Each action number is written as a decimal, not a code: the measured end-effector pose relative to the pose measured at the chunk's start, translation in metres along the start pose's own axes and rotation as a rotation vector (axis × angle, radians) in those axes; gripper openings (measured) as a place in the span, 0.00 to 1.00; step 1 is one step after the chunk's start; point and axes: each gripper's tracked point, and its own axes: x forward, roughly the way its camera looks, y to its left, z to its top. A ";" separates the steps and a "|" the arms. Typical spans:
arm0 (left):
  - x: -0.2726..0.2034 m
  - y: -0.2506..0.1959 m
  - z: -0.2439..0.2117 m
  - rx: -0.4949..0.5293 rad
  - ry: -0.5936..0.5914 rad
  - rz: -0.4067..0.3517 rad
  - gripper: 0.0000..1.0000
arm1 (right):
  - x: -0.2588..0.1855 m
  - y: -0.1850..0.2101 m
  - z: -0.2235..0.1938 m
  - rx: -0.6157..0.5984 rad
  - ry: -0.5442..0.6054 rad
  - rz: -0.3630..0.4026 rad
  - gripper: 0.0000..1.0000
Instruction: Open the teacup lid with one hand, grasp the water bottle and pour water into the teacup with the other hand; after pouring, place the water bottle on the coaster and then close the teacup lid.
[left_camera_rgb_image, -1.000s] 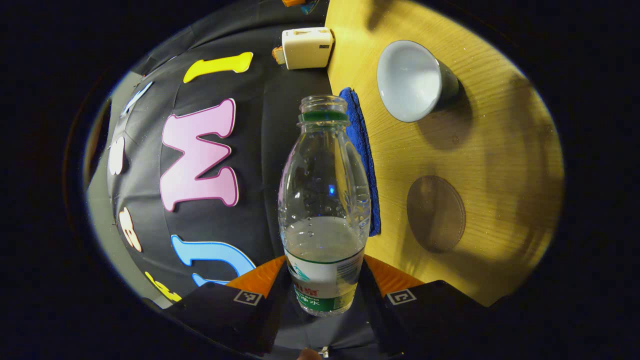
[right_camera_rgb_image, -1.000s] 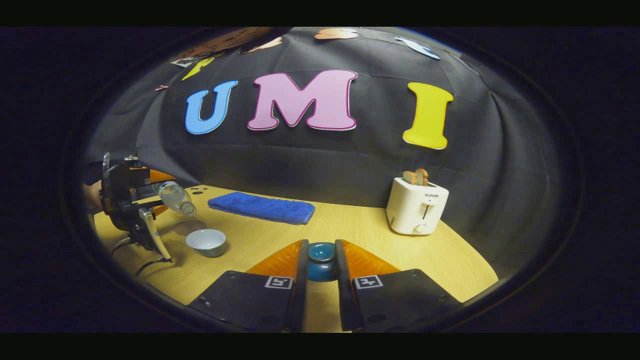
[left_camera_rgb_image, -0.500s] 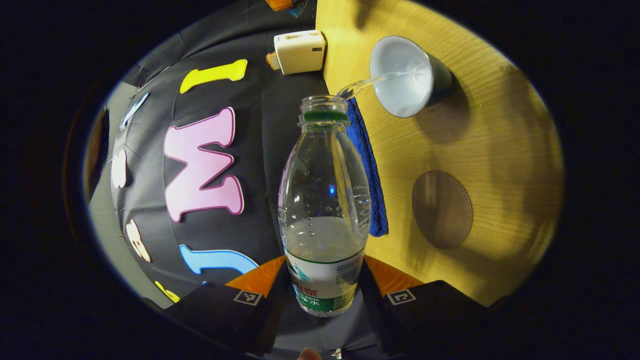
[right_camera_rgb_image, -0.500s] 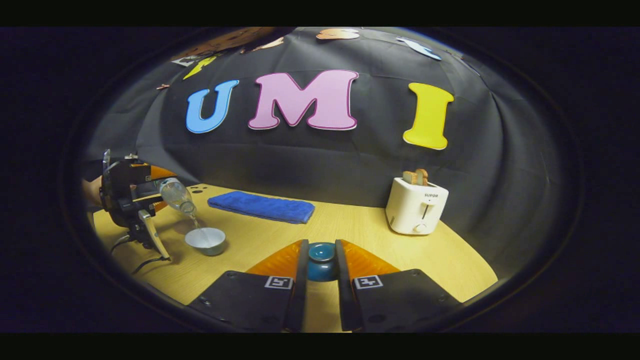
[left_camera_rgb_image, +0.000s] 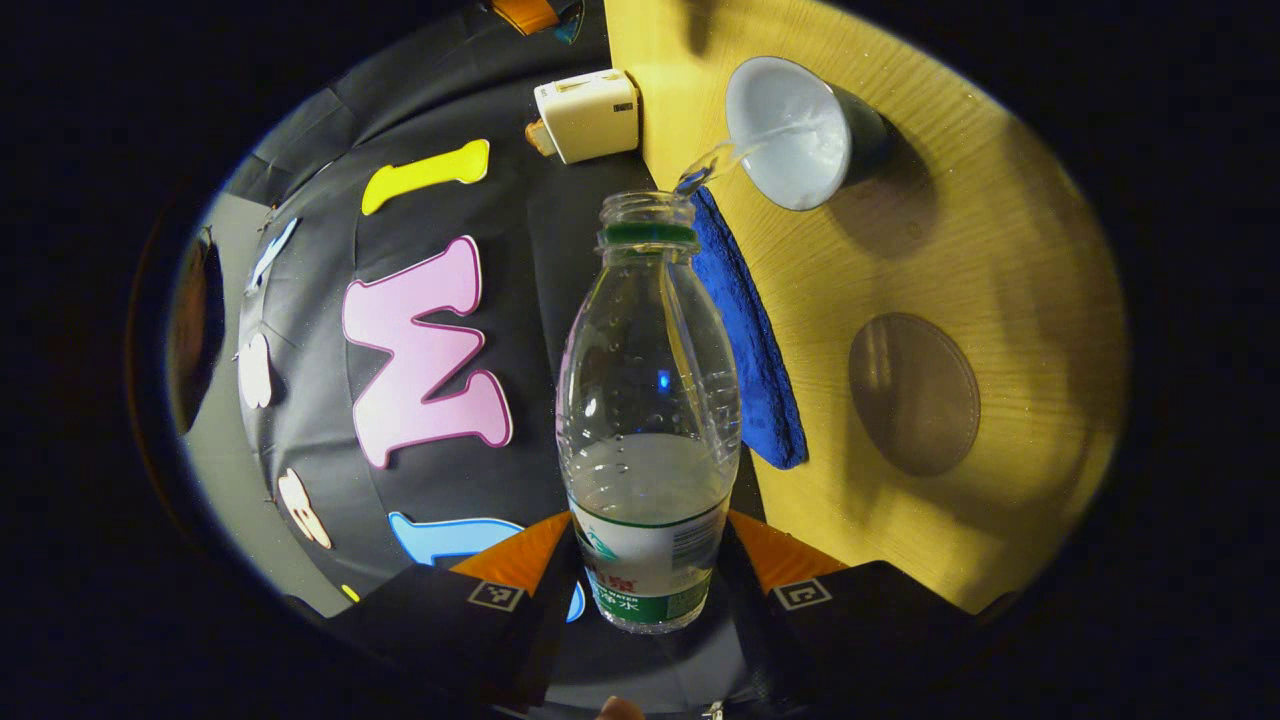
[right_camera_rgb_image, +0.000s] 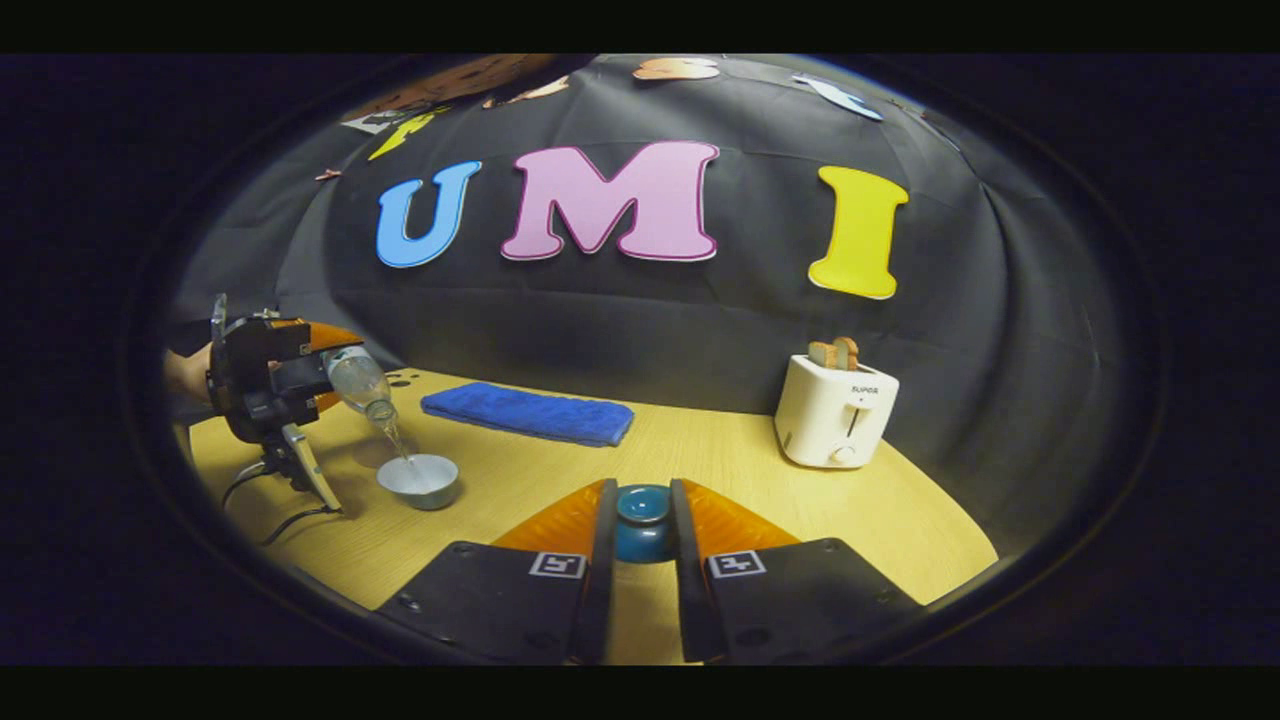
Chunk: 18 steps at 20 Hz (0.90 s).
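Observation:
My left gripper (left_camera_rgb_image: 645, 560) is shut on a clear, uncapped water bottle (left_camera_rgb_image: 648, 400), tipped over so a thin stream of water runs from its mouth into the open teacup (left_camera_rgb_image: 795, 130), pale inside, dark outside. A round brown coaster (left_camera_rgb_image: 913, 393) lies on the wooden table (left_camera_rgb_image: 1000, 250) nearer than the cup. In the right gripper view the left gripper (right_camera_rgb_image: 265, 385) holds the tilted bottle (right_camera_rgb_image: 360, 380) above the teacup (right_camera_rgb_image: 418, 480) at the table's left. My right gripper (right_camera_rgb_image: 643, 530) is shut on the blue teacup lid (right_camera_rgb_image: 643, 525), held above the table's front middle.
A folded blue towel (right_camera_rgb_image: 525, 413) lies along the back of the table (right_camera_rgb_image: 800, 500). A white toaster (right_camera_rgb_image: 838, 412) with bread slices stands at the back right. A black cable (right_camera_rgb_image: 290, 515) trails under the left gripper. The towel (left_camera_rgb_image: 745, 340) lies just beyond the bottle.
The bottle has tipped further and water now streams into the teacup, where a second ago none flowed. The right gripper with the lid has stayed still.

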 end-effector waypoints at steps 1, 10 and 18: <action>0.000 0.001 0.000 0.009 -0.009 0.006 0.75 | 0.000 -0.001 0.000 0.002 -0.001 -0.002 0.29; 0.004 0.016 0.000 0.069 -0.036 0.088 0.75 | -0.005 -0.004 0.004 -0.012 -0.007 -0.012 0.31; 0.008 0.042 -0.005 0.130 -0.058 0.158 0.75 | -0.010 -0.002 0.005 -0.049 -0.019 -0.011 0.30</action>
